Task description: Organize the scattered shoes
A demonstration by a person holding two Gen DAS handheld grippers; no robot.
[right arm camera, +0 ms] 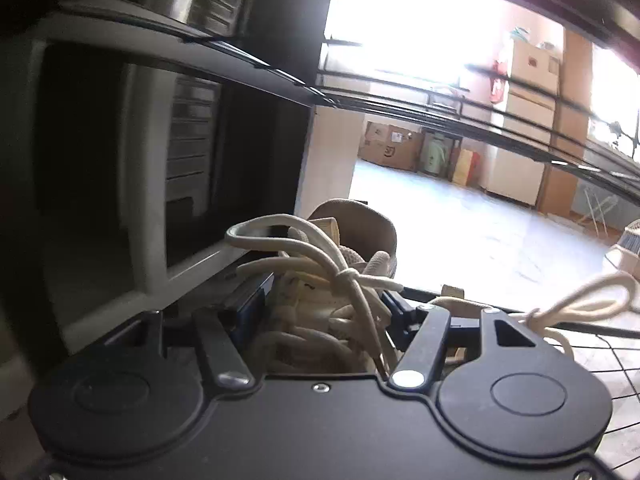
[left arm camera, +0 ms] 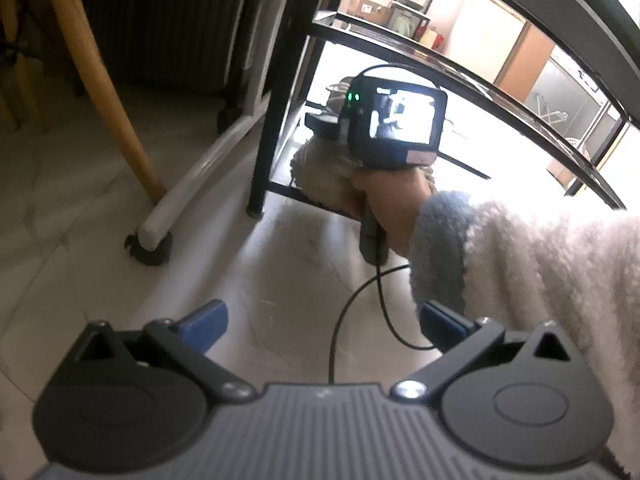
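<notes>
Blue pads of the right gripper (right arm camera: 326, 304) sit on either side of a cream sneaker (right arm camera: 340, 276), pressing its laced upper, so the gripper is clamped on the shoe; the knotted white laces (right arm camera: 320, 252) loop up between the jaws. The sneaker sits at the lower level of a black metal shoe rack (right arm camera: 256, 68), its heel collar pointing away from the camera, with a second lace loop (right arm camera: 588, 300) showing just to the right over the wire-grid shelf (right arm camera: 600, 364). From the left wrist view, the left gripper (left arm camera: 324, 326) hovers over the pale tiled floor (left arm camera: 280, 264) with its jaws spread and nothing between them. Ahead of it a hand (left arm camera: 394, 208) in a fuzzy white sleeve (left arm camera: 540, 280) holds the right gripper's handle at the rack's foot.
</notes>
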